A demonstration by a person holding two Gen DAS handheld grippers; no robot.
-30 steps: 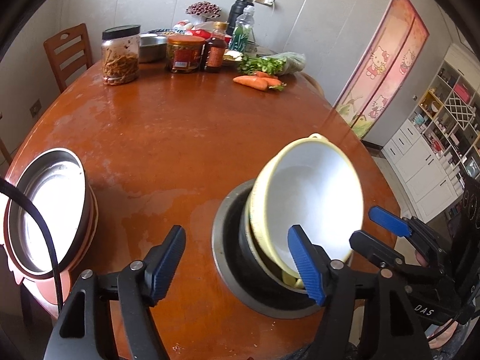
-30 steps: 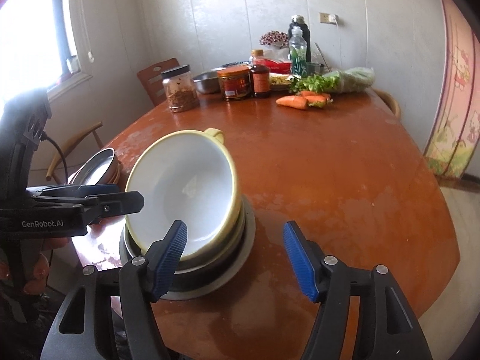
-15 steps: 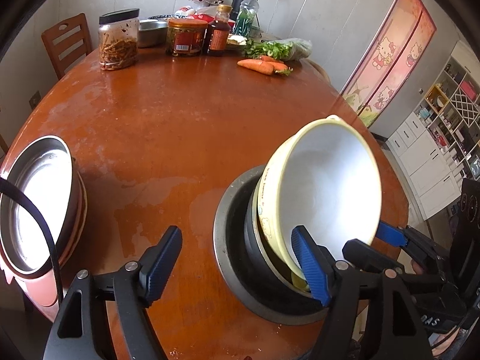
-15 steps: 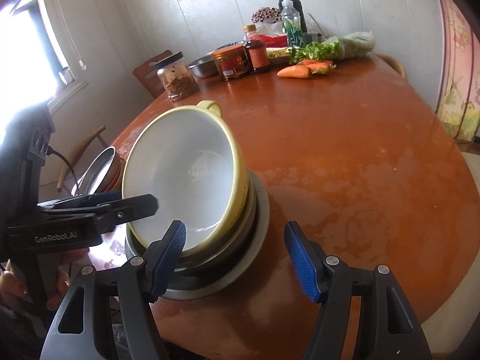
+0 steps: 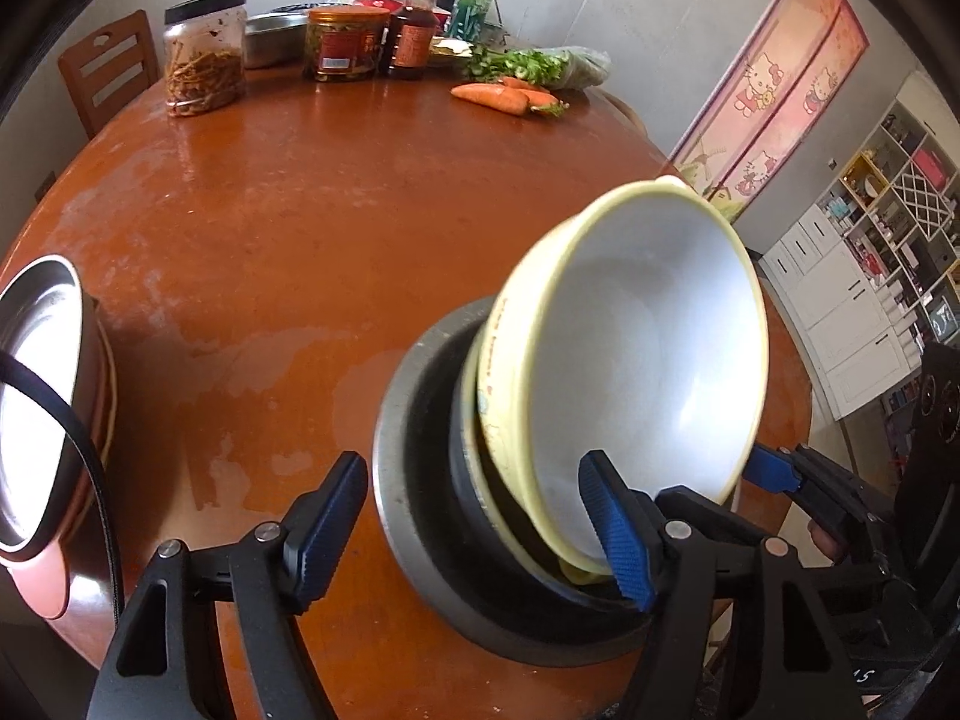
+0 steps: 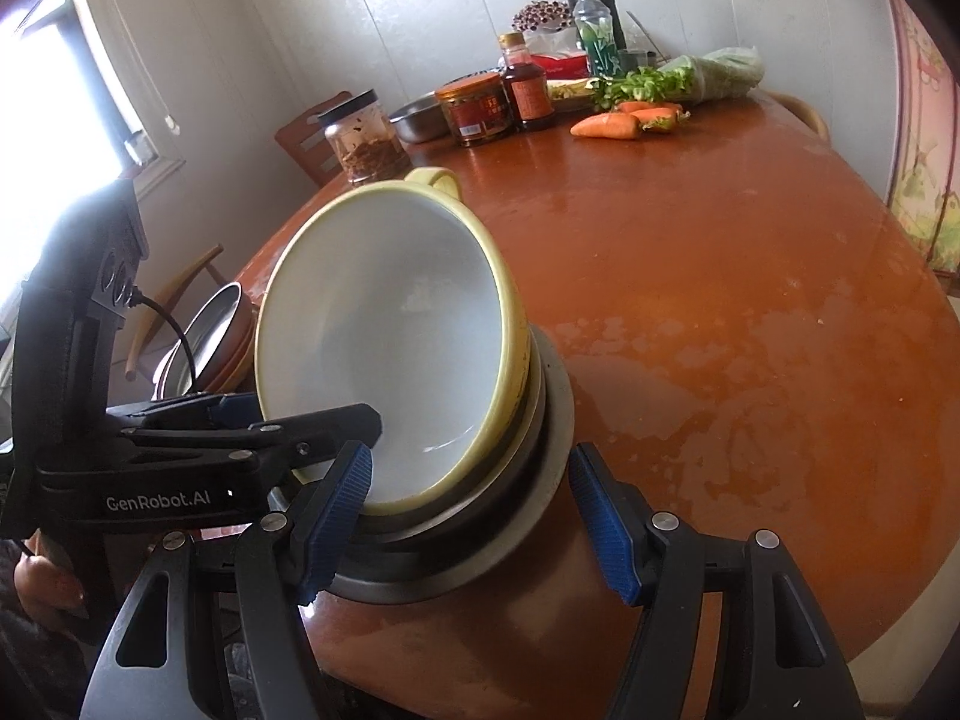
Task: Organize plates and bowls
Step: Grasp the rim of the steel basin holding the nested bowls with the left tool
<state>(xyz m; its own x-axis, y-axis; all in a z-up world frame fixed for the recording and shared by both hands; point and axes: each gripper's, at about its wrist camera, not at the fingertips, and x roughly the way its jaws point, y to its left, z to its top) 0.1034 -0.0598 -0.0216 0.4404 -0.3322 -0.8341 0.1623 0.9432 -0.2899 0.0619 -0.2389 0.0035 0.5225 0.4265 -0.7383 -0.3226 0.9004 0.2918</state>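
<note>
— Where do we have the yellow-rimmed white bowl (image 6: 384, 348)?

— Tilted steeply in the stacked dark metal bowls (image 5: 432, 510) at the near edge of the round brown wooden table (image 5: 300, 228).

— And our grippers?

— Our left gripper (image 5: 480, 528) and right gripper (image 6: 468, 522) each straddle the stack's rim, jaws apart; whether any pad presses, we cannot tell. The left jaws have just been closing.

— Beyond?

— Steel plates (image 5: 36, 396) to the left.

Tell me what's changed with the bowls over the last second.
The yellow bowl has tipped up steeper in the dark bowl and metal dish. The left gripper has come lower and closer, its jaws just closing slightly, open astride the stack's rim. The right gripper stays open. The jars and carrots are unmoved.
</note>
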